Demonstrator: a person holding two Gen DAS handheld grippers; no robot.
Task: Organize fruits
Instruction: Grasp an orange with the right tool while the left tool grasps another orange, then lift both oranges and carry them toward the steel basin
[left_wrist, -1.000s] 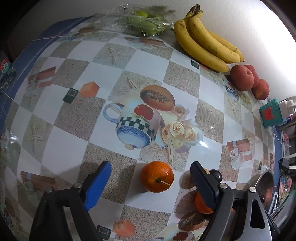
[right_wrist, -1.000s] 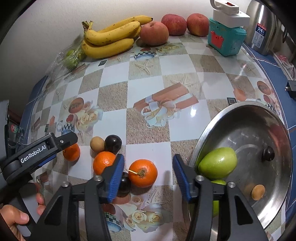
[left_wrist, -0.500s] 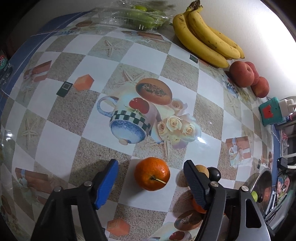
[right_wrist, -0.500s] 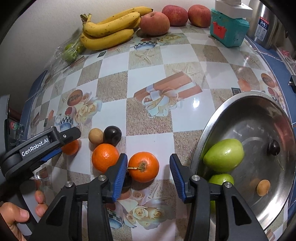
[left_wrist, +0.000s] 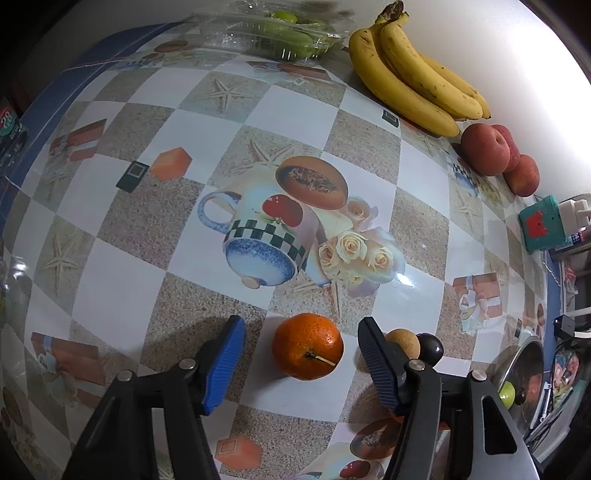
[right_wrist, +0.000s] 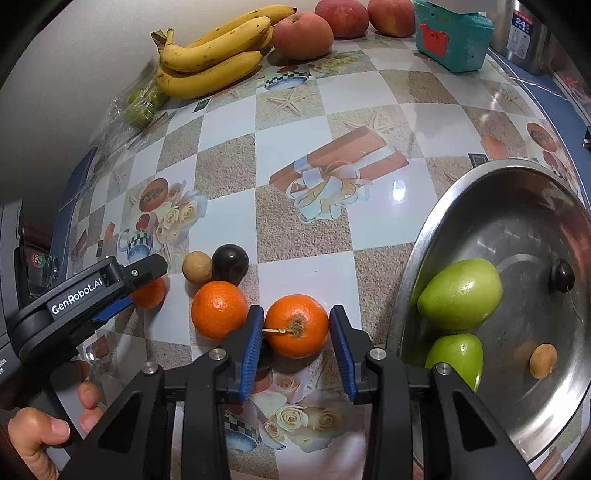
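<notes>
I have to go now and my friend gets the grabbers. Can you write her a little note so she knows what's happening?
Left gripper: closing around one orange, pads not touching yet.
Right gripper: closing, pads right at the stemmed orange; contact unclear.
Done: two green fruits and two small ones lie in the metal pan.
Left: three oranges and the small brown and dark fruits on the table.

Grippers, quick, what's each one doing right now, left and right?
Left gripper: open, jaws closing around an orange, not touching.
Right gripper: jaws closing on another orange, pads at its sides; grip uncertain.
</notes>
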